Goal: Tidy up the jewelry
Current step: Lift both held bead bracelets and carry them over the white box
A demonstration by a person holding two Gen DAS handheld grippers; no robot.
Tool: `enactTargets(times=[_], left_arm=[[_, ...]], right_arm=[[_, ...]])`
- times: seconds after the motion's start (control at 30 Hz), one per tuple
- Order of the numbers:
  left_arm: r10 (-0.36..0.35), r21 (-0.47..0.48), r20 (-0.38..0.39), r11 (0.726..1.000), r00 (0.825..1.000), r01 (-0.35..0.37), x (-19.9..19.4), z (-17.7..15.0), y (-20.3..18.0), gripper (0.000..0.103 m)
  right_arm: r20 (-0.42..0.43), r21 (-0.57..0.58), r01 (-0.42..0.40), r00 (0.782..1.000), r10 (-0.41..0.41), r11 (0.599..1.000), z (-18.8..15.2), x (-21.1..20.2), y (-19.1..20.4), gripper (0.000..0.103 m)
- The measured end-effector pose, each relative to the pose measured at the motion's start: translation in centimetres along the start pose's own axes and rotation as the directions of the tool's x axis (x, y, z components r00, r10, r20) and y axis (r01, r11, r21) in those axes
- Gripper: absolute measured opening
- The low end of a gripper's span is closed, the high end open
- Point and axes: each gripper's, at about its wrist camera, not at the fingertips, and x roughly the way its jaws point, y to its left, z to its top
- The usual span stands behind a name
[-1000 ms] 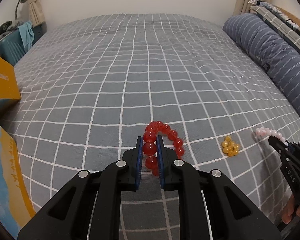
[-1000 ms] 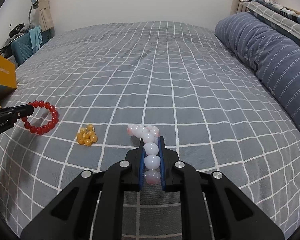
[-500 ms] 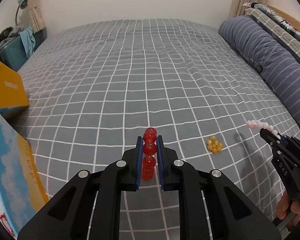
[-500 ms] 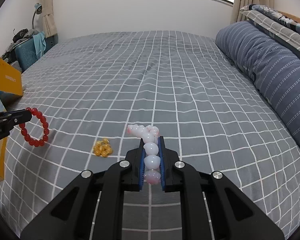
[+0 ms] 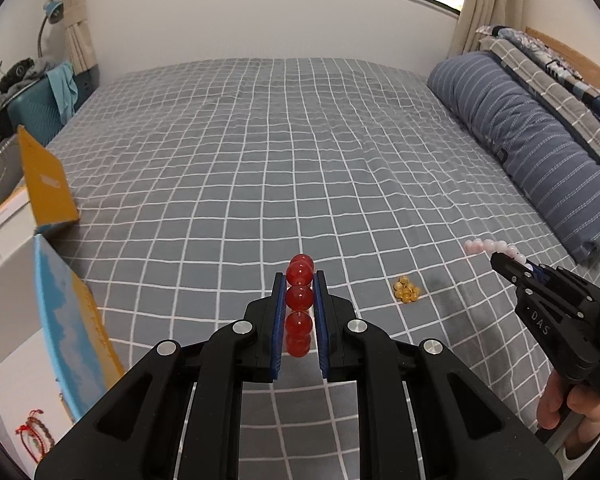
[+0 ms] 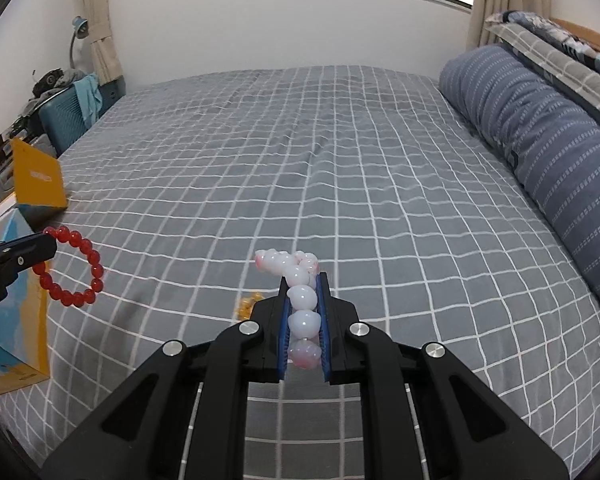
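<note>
Lifted clear of the bed (image 5: 300,152): red bracelet (image 5: 299,298) clenched in left gripper (image 5: 299,280) fingers, pale pink bracelet (image 6: 303,300) in right gripper (image 6: 303,284) fingers; amber beads (image 5: 406,289) left near the bed's front edge.

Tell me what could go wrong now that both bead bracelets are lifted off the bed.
1. The red bracelet hangs from the left gripper by a few round beads between its fingers; it might slip out.
2. The pale pink bracelet in the right gripper is pinched the same way and droops forward, so swinging could loosen it.
3. The yellow bracelet on the bedspread could be overlooked.
</note>
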Motion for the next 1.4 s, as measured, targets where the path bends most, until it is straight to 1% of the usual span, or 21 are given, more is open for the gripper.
enactTargets(times=[0.1, 0.27, 0.6, 0.93, 1.17, 1.4], left_arm=[[-0.002, -0.019, -0.008, 1.0, 1.0, 0.002, -0.9, 0.0, 0.7, 0.013], [0.024, -0.045, -0.01, 0.999, 1.0, -0.024, -2.4, -0.2, 2.1, 0.013], [0.064, -0.107, 0.018, 0.992, 0.998, -0.062, -5.9, -0.7, 5.4, 0.013], [0.112, -0.166, 0.024, 0.98, 0.993, -0.106, -9.0, -1.9, 9.3, 0.013], [0.172, -0.218, 0.026, 0.962, 0.985, -0.162, -11.3, -3.2, 12.8, 0.013], [0.234, -0.282, 0.019, 0.934, 0.972, -0.219, -13.6, -5.5, 17.1, 0.013]], right_arm=[[0.01, -0.012, -0.008, 1.0, 0.008, 1.0, 0.5, -0.8, 0.9, 0.011], [0.026, -0.029, -0.035, 0.999, 0.036, 0.999, 1.5, -2.3, 3.0, 0.011], [0.032, -0.074, -0.108, 0.993, 0.111, 0.991, 2.5, -3.7, 7.6, 0.011], [0.034, -0.164, -0.193, 0.979, 0.202, 0.967, 2.7, -5.1, 14.4, 0.011], [0.031, -0.223, -0.255, 0.963, 0.269, 0.941, 2.5, -6.2, 19.3, 0.011], [0.012, -0.291, -0.316, 0.943, 0.334, 0.903, 1.8, -7.2, 24.8, 0.011]])
